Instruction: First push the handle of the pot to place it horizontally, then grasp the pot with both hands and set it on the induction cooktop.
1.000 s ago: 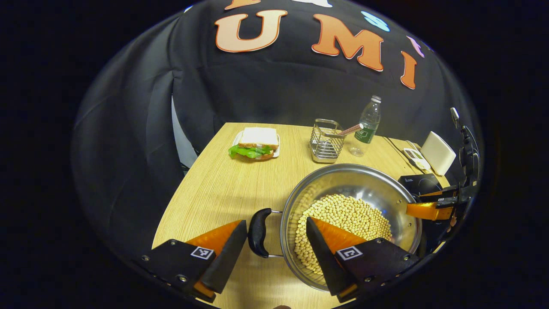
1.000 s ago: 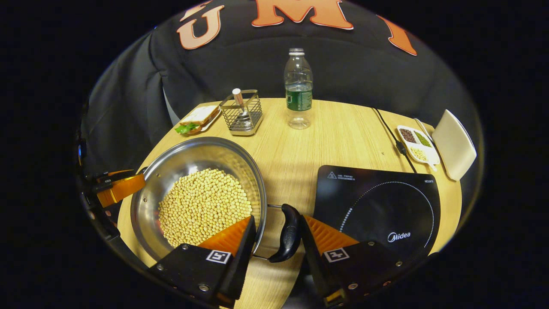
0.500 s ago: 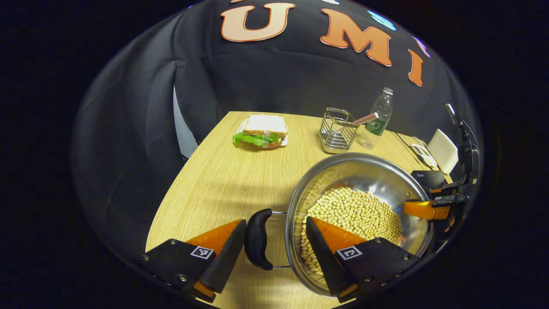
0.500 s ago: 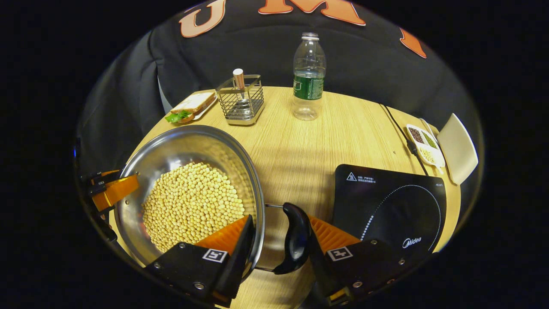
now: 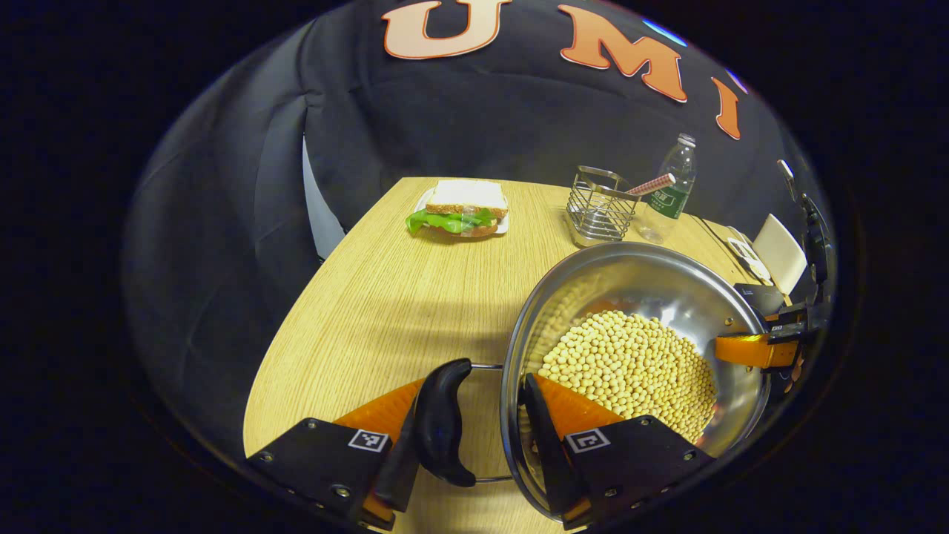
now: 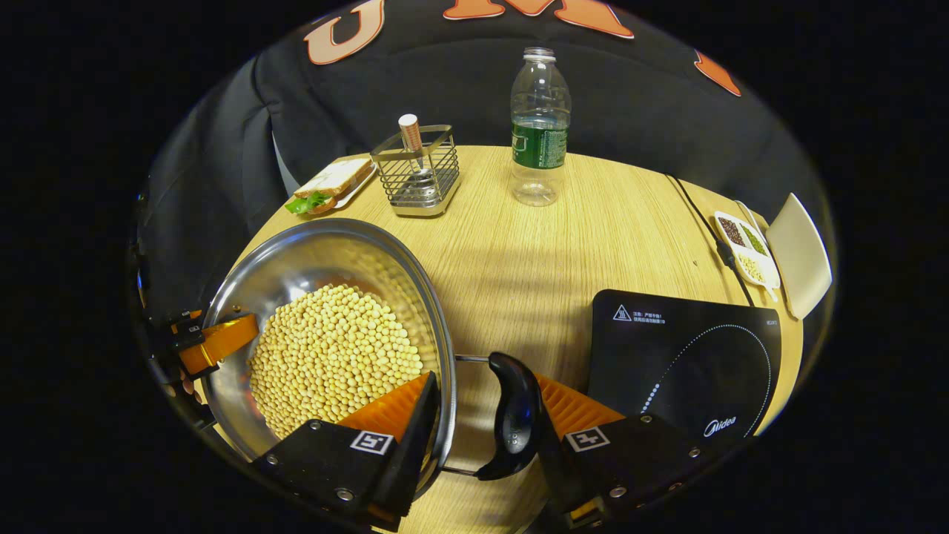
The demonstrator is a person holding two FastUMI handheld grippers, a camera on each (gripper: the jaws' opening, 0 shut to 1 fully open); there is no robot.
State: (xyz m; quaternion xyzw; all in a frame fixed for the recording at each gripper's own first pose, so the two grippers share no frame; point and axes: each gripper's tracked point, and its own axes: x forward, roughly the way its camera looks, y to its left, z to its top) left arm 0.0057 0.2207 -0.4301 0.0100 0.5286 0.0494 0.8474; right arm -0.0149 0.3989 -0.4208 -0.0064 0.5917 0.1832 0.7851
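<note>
**Both grippers closing on the pot's side handles**

Wood-grain tabletop is carrying the whole scene: a steel pot (image 6: 326,297) heaped with soybeans (image 6: 334,356) is sitting at the near left in the right gripper view, and the black induction cooktop (image 6: 689,356) is lying well apart from it to the right, with bare table between them.

Left gripper (image 5: 474,437) is straddling the pot's rim, one finger outside against the black left handle (image 5: 442,423) and the other inside the bowl over the beans. Right gripper (image 6: 482,437) is mirroring that: one finger is reaching inside the rim and the other is touching the outer face of the black right handle (image 6: 515,415). Both pairs of fingers are standing apart around handle and rim; whether either inner finger is pressing yet, I cannot tell.

Judging from this, the two-handed grasp is being made and the lift is not yet under way. Doing it well is asking for both grippers to be clamping evenly before rising, then lifting together and level, since the loose beans would be sliding and spilling if one side led. A slow sideways carry toward the cooktop's dotted ring (image 6: 704,363) is looking safest.

Behind are standing a wire caddy (image 6: 419,178), a water bottle (image 6: 540,126) and a sandwich (image 5: 460,211).
</note>
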